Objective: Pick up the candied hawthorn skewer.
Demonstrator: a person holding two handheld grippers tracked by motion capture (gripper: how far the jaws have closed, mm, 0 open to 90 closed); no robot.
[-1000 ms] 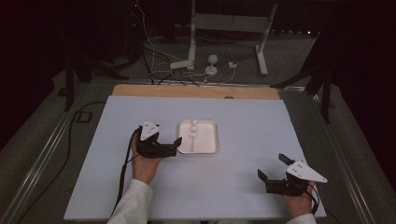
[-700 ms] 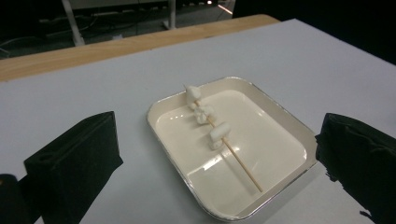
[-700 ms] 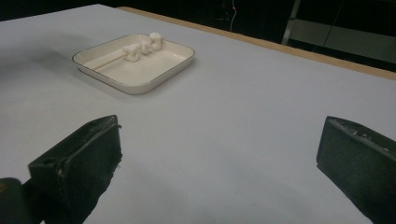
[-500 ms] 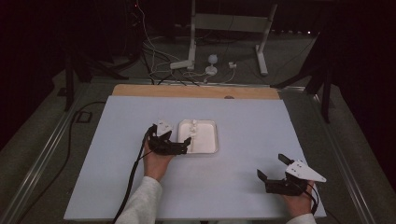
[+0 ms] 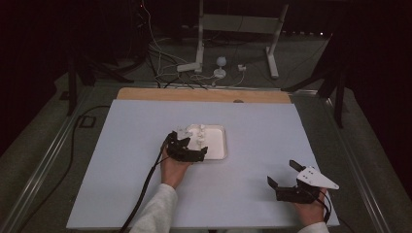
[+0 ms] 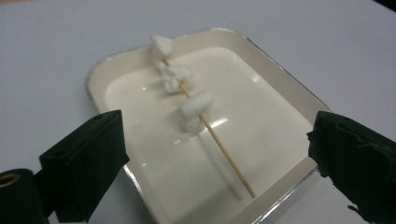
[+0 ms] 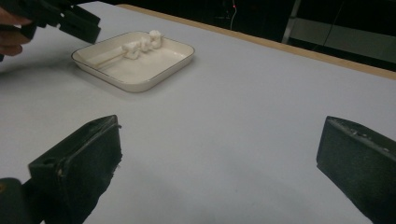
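Your skewer carries three white lumps and lies in the cream tray, between your left gripper's spread jaws. Right gripper gapes too, well apart.

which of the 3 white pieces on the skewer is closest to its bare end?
The lowest white piece in the left gripper view; the bare skewer runs on from it, the other two sit beyond.

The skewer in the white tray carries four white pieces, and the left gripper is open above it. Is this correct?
Not quite: the skewer carries three white pieces, as the left gripper view shows. The rest holds: it lies in the white tray, with the left gripper open above it.
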